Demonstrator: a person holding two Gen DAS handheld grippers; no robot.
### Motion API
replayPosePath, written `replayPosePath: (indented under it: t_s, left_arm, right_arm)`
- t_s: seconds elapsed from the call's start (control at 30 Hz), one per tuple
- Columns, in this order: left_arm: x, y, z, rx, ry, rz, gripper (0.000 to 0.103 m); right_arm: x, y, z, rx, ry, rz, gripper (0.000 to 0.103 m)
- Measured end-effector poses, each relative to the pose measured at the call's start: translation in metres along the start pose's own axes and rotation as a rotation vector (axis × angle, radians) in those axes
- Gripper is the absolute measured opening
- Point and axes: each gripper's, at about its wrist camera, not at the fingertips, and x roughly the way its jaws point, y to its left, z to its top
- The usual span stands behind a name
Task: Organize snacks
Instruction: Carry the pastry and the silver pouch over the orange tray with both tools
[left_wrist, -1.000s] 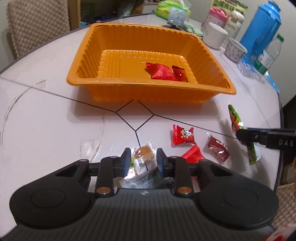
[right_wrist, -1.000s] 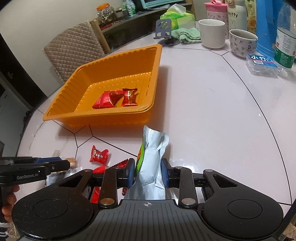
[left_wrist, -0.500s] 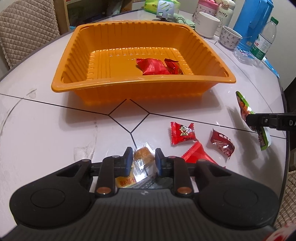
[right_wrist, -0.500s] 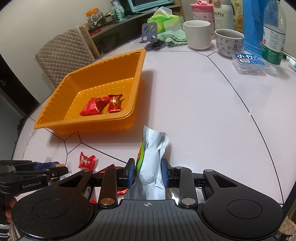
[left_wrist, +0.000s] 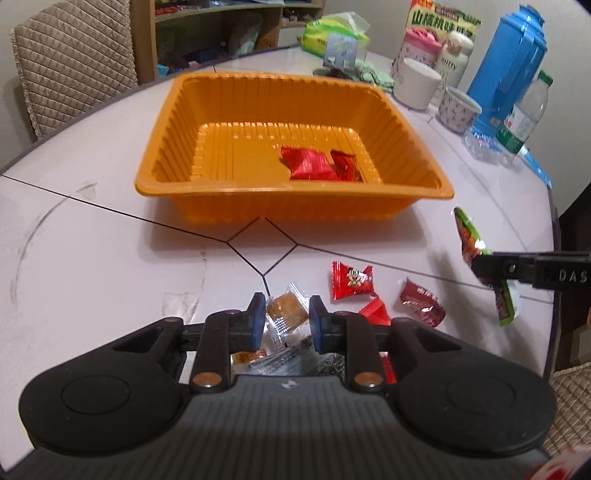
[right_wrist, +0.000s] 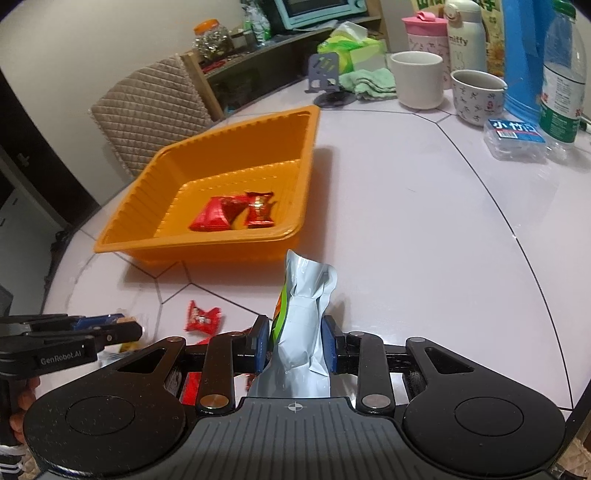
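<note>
My left gripper (left_wrist: 287, 315) is shut on a brown snack in a clear wrapper (left_wrist: 287, 308), low over the white table. It also shows at the left in the right wrist view, as the left gripper (right_wrist: 125, 328). My right gripper (right_wrist: 295, 332) is shut on a silver and green snack packet (right_wrist: 304, 306). That packet (left_wrist: 467, 236) hangs from the right gripper (left_wrist: 487, 266) at the right edge of the left wrist view. Ahead stands the orange tray (left_wrist: 291, 190), also seen as the tray (right_wrist: 207, 244), with two red candies (left_wrist: 314, 164) inside.
Loose on the table lie a red cartoon candy (left_wrist: 351, 282), a dark red candy (left_wrist: 421, 302) and a red wedge (left_wrist: 376, 312). Mugs (right_wrist: 416, 79), a blue flask (left_wrist: 506, 70), a water bottle (right_wrist: 561, 74) and a small plastic box (right_wrist: 515, 138) stand behind. A quilted chair (left_wrist: 74, 62) is at the far left.
The left jaws closed in on the clear-wrapped snack, and that gripper rose slightly and tipped back. The right gripper kept its hold on the packet and stayed where it was.
</note>
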Motion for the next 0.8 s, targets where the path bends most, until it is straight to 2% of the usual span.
replayPosePath:
  t_s: [0.4,0.8]
  left_arm:
    - [-0.039,0.005,0.015,-0.031,-0.089,0.007,0.022]
    - [-0.038,0.018,0.056,-0.038,-0.153,0.036,0.022]
  right_arm:
    - [-0.018,0.034,0.004,-0.052,-0.013,0.098,0.031]
    - [0.007,0.073,0.046,-0.092,-0.059,0.186,0.031]
